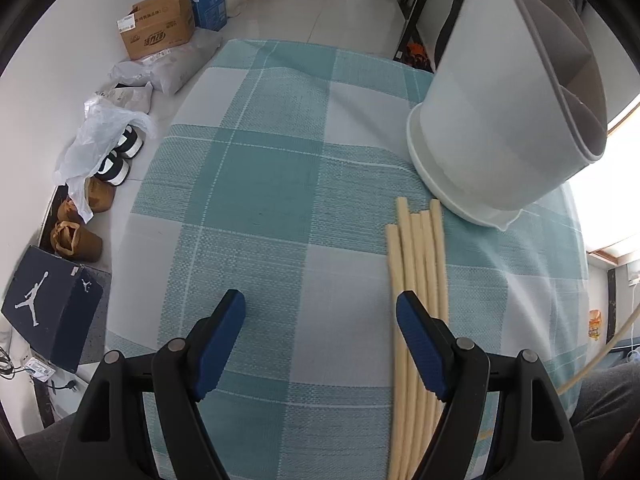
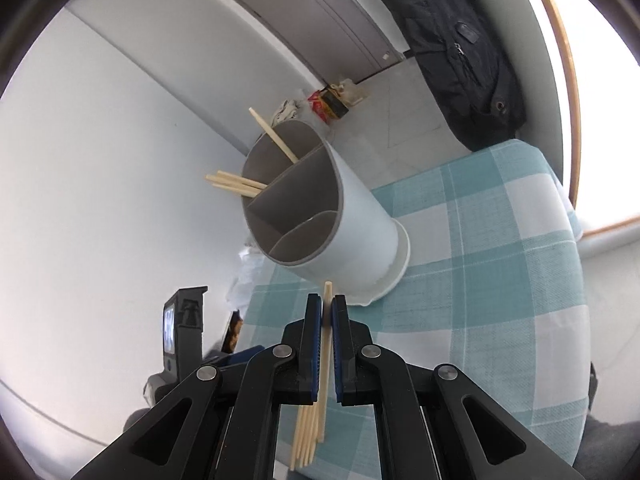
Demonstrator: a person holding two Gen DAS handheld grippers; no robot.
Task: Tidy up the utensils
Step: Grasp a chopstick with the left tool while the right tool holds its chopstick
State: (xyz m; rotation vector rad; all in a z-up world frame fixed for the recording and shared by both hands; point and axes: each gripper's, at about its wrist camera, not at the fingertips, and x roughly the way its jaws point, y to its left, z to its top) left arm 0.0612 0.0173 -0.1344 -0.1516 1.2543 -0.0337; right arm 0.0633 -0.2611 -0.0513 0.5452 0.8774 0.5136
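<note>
A white utensil holder (image 1: pixel 500 120) with grey dividers stands on the teal checked tablecloth (image 1: pixel 280 160). Several pale chopsticks (image 1: pixel 416 272) lie side by side on the cloth just below it. My left gripper (image 1: pixel 322 304) hangs open over the cloth with nothing between its fingers; its right finger (image 1: pixel 420 344) overlaps the chopsticks. In the right wrist view my right gripper (image 2: pixel 327 304) is shut on one chopstick (image 2: pixel 328 289), whose tip points at the base of the holder (image 2: pixel 352 216). Several chopsticks (image 2: pixel 236 182) stick out of the holder's far compartment.
On the floor left of the table lie cardboard boxes (image 1: pixel 158 30), plastic bags (image 1: pixel 100 140) and a dark shoe box (image 1: pixel 52 304). A black backpack (image 2: pixel 460 40) hangs past the table's far edge. The person's grey trouser legs show at the lower corners.
</note>
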